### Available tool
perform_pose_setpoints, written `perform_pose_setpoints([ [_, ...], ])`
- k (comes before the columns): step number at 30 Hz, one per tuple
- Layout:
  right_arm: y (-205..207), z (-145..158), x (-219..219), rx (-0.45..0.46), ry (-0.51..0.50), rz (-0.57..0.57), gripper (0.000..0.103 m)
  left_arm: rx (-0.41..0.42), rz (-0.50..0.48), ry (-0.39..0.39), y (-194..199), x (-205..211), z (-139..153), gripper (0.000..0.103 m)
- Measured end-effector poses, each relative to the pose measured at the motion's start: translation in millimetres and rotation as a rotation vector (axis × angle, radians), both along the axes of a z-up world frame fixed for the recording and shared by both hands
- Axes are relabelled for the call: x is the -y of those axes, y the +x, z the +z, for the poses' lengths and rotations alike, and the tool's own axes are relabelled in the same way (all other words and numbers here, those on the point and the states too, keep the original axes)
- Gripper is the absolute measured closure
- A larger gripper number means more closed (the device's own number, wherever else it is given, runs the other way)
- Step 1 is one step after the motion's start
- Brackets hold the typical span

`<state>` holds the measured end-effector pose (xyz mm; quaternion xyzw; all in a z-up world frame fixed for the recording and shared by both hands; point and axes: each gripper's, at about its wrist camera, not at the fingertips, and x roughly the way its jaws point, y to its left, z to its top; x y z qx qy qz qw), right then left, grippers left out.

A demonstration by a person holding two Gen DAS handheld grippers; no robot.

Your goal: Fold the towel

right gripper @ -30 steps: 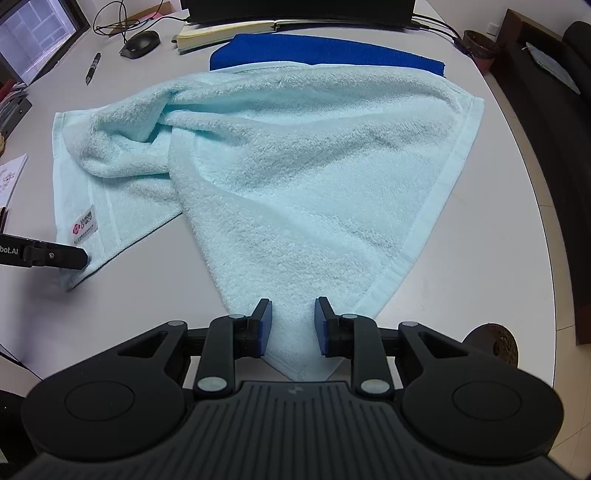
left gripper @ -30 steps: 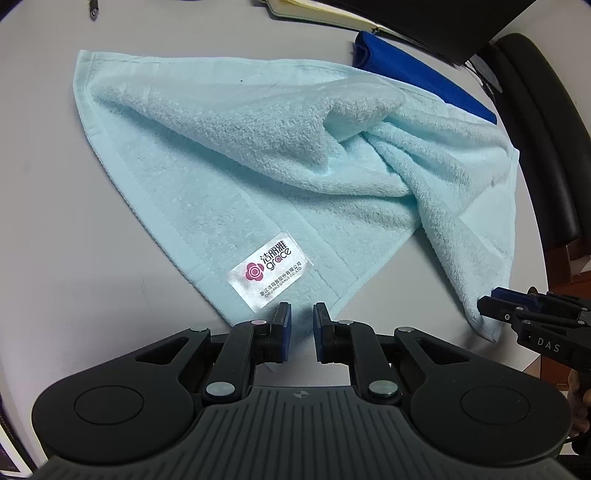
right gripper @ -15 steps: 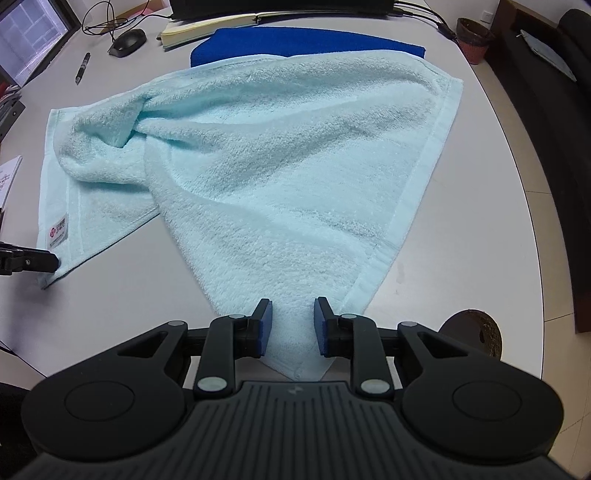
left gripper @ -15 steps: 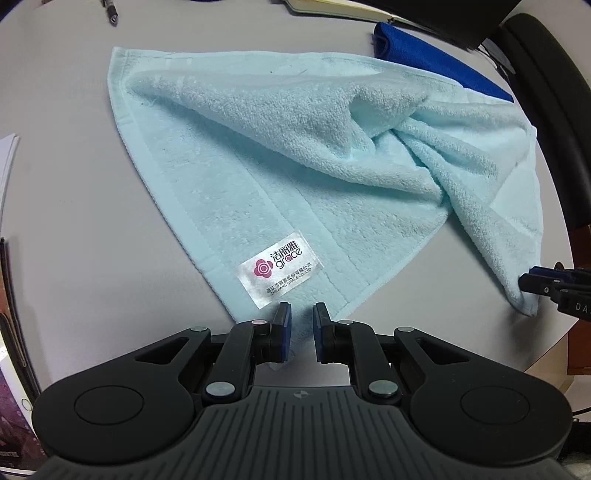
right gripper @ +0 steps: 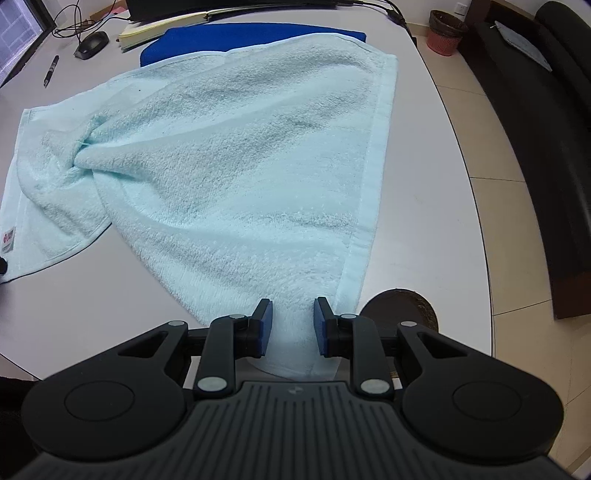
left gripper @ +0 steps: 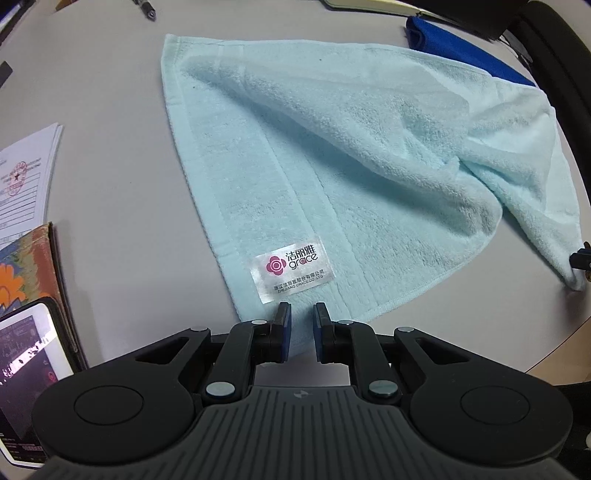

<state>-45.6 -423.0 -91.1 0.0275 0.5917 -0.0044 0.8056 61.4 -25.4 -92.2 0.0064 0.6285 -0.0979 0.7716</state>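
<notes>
Lying rumpled across the pale table [right gripper: 436, 192], the light-blue towel [right gripper: 236, 177] has a near corner in each gripper.

The towel bunches into a ridge through its middle and overlaps a dark-blue cloth [right gripper: 221, 35] at its far edge. The right gripper [right gripper: 292, 325] has one corner pinched between its blue pads; the left gripper [left gripper: 300, 334] is clamped on the other corner, just below the sewn brand label [left gripper: 291, 267].
</notes>
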Motion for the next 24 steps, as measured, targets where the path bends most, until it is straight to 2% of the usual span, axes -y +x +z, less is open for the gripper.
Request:
perform_pose_setpoints([
  [4, -1, -1, 8, -0.007, -0.017, -0.011, 0.079, -0.002, 0.004, 0.028, -3, -10, -2, 0.088],
  [13, 1, 2, 22, -0.031, -0.031, -0.021, 0.078, -0.026, 0.000, 0.034, -3, -26, -6, 0.088],
  [19, 5, 7, 19, -0.041, -0.040, 0.013, 0.078, -0.048, -0.058, 0.039, 4, -26, -8, 0.088],
  [22, 7, 15, 12, -0.020, -0.046, 0.055, 0.078, -0.033, -0.117, 0.059, 2, -19, -4, 0.087],
  [24, 10, 22, 6, -0.003, -0.043, 0.086, 0.078, -0.023, -0.150, 0.058, 4, -13, -1, 0.083],
])
